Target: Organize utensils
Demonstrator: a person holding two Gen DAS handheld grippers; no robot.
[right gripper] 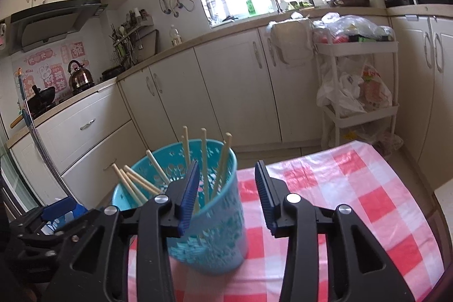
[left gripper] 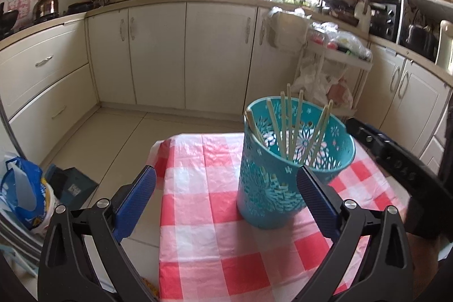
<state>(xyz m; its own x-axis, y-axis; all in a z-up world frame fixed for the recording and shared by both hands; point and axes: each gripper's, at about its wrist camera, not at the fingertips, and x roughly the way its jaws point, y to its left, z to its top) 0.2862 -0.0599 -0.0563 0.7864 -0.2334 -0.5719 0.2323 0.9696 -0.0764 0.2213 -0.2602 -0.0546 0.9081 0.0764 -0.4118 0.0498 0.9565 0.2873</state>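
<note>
Seemingly chopsticks (right gripper: 204, 160) all in teal basket (left gripper: 263, 205); both tongs, left (left gripper: 226, 186) and right (right gripper: 226, 188), released, empty. Next: check bench (left gripper: 203, 245) for strays.

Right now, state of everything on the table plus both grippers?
Basket: upright on the checked cloth.
Chopsticks: all in the basket, leaning on its rim, tips above it.
Left gripper: open, empty, just short of the basket.
Right gripper: open, nothing between the pads, at the basket's rim.
</note>
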